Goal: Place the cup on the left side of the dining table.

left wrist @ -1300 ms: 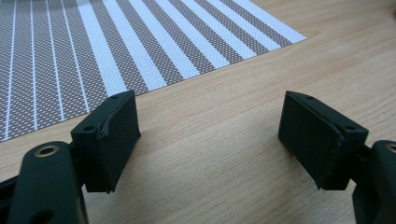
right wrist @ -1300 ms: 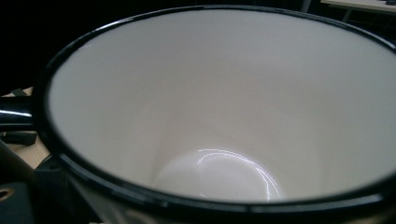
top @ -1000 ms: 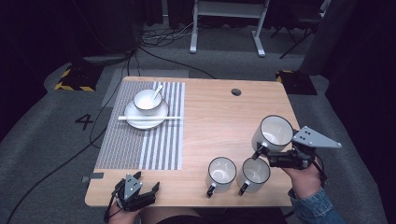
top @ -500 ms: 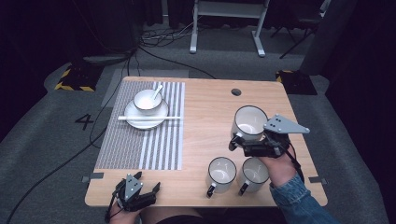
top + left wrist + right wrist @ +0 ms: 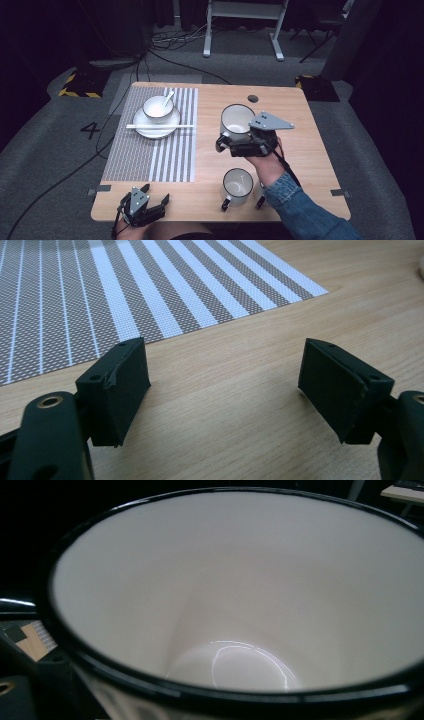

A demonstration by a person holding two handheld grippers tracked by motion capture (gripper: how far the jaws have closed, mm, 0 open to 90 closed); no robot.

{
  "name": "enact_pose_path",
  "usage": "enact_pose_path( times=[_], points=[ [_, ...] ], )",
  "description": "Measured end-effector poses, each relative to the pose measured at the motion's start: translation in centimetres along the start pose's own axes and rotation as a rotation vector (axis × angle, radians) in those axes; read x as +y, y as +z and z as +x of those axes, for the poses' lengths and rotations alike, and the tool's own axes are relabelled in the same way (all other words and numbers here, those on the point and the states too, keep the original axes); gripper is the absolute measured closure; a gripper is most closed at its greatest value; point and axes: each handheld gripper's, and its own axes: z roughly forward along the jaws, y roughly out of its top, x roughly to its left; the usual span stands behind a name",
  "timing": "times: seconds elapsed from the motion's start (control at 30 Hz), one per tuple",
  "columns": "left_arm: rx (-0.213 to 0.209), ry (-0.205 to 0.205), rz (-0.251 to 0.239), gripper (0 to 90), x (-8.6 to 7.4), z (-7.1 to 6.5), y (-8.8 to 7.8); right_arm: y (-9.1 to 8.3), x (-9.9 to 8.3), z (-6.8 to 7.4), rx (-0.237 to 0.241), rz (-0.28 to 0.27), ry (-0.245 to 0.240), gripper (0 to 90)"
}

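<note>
— Wooden table (image 5: 305, 125), striped placemat (image 5: 150, 145) as landmark: what step is this?
— Carrying. The right gripper (image 5: 235, 146) is clamped on the large mug (image 5: 237, 120), held above the table right of the placemat; earlier it was farther right. Next: set it down upright.
— The left gripper (image 5: 150, 205)?
— Jaws apart, empty, below the placemat.

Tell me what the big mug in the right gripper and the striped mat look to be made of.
Big mug: probably enamelled metal, though glazed ceramic is possible; glossy white inside with a highlight on the bottom, thin black rim. Striped mat: likely woven vinyl or plastic mesh; a fine grid of dots shows across its grey and white stripes, matte and lying flat on the table.
</note>
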Motion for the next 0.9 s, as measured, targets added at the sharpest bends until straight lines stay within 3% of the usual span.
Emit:
enact_pose_path(
  times=[0.07, 0.1, 0.2, 0.3, 0.9],
  points=[
    [0.008, 0.006, 0.0, 21.2, 0.0, -0.1, 0.0, 0.9, 0.3, 0.6, 0.009, -0.008, -0.009, 3.3],
    [0.023, 0.041, 0.015, 21.2, 0.0, -0.3, 0.1, 1.3, 0.5, 1.0, 0.01, -0.009, -0.008, 3.3],
    [0.025, 0.057, 0.022, 20.9, 0.1, -0.3, 0.0, 2.7, 0.8, 1.8, 0.024, -0.008, -0.004, 3.3],
    [-0.003, 0.067, 0.022, 20.8, 0.1, -0.5, 0.2, 4.1, 1.1, 2.8, 0.037, 0.003, 0.0, 3.3],
    [-0.009, 0.068, 0.04, 20.7, 0.4, -0.5, 0.3, 11.7, 1.4, 7.8, 0.029, 0.036, -0.006, 3.3]
  ],
)
